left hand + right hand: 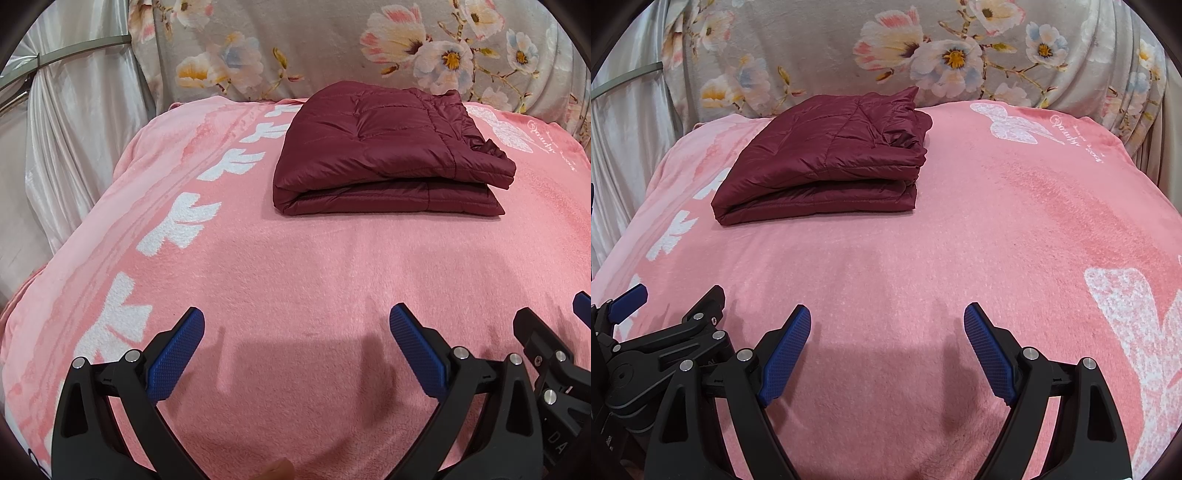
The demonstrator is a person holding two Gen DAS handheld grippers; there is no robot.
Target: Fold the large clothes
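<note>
Biggest thing here is the pink fleece blanket [295,258] with white butterfly prints, one of them, covering the whole surface, and one floral cloth [295,44] draped behind it at 12 o'clock. On the blanket sits one maroon quilted puffer jacket [388,155], already folded into a chunky stack; it's at about 1 o'clock in the left wrist view and 11 o'clock in the right. My guess is it's light and puffy but springy, and that shiny shell looks slippery, so layers could slide apart. I'd grab it low at the near folded edge, pinching all layers together, not just the top one. Two grippers: the left gripper [295,325] and the right gripper [886,321] both hang spread wide over bare blanket at 6 o'clock, holding nothing, well short of the jacket.
</note>
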